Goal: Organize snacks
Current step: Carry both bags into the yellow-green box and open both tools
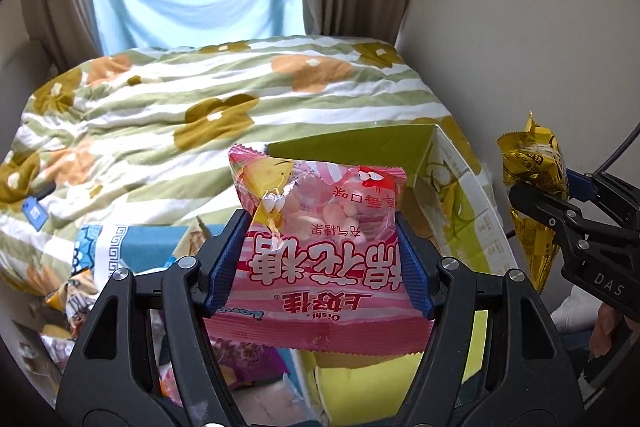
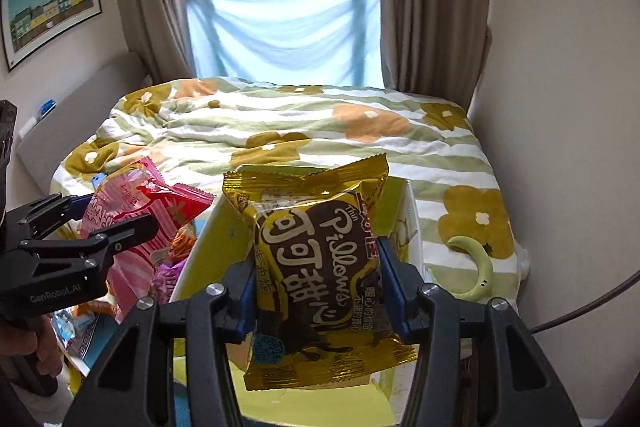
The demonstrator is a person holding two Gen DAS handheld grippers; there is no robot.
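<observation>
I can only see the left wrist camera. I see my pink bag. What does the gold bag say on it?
Observer: The gold snack bag reads "Pillows" on a brown panel.
Operator: Is it held tight?
Observer: Yes, the right gripper has a finger on each side of it.
Operator: Anything on the wall?
Observer: A framed picture of colorful houses hangs left of the window.

The pink marshmallow bag (image 1: 320, 251) hides most of the green box (image 1: 452, 187) interior, and the snack packets (image 1: 80, 291) beneath the left gripper (image 1: 320, 259) are largely obscured.
</observation>
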